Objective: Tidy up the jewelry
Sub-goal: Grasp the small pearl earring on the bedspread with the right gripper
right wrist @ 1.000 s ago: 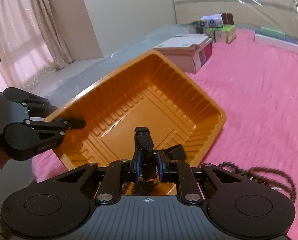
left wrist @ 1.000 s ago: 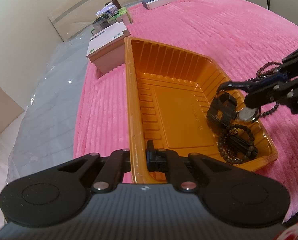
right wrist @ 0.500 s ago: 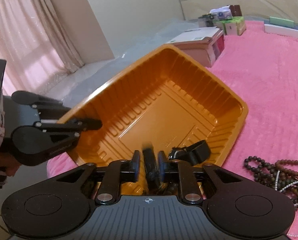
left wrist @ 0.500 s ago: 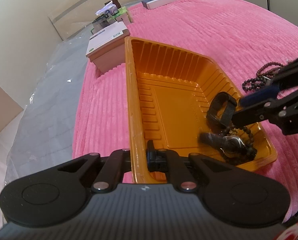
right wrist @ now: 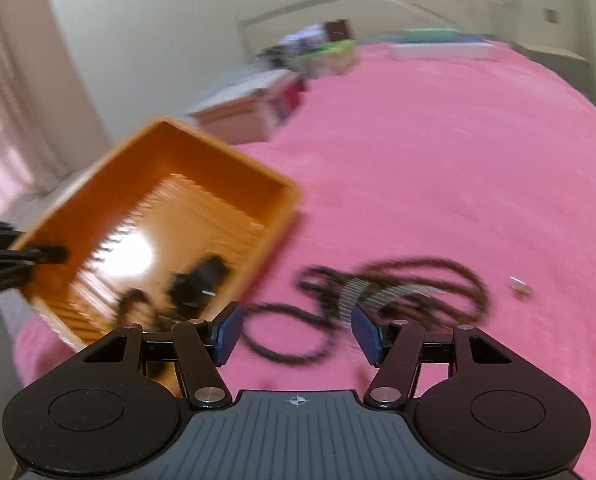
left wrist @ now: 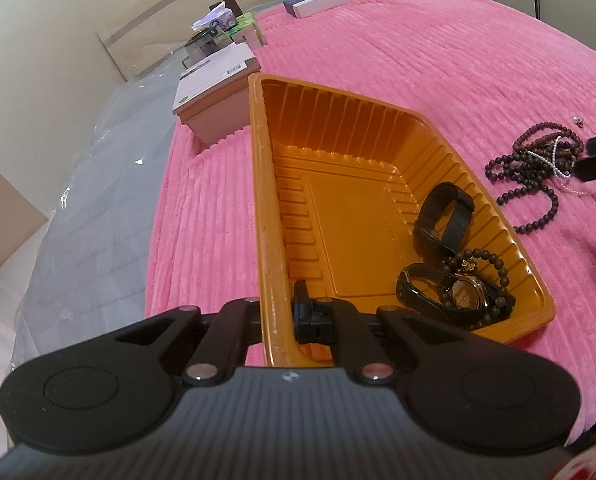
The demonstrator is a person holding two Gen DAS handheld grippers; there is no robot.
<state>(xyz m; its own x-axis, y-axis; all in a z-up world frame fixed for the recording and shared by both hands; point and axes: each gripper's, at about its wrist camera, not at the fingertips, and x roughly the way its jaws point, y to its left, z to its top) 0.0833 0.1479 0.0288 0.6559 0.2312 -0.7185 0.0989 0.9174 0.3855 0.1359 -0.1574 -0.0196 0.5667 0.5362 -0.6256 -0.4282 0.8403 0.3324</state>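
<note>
Opening with nothing between its pads, the right gripper (right wrist: 296, 334) faces the bead tangle (left wrist: 538, 168) lying just ahead on the pink blanket (left wrist: 378, 60), outside the orange tray (left wrist: 263, 200). The left gripper (left wrist: 285, 316), clamped on the tray's rim, sits farther away.
</note>
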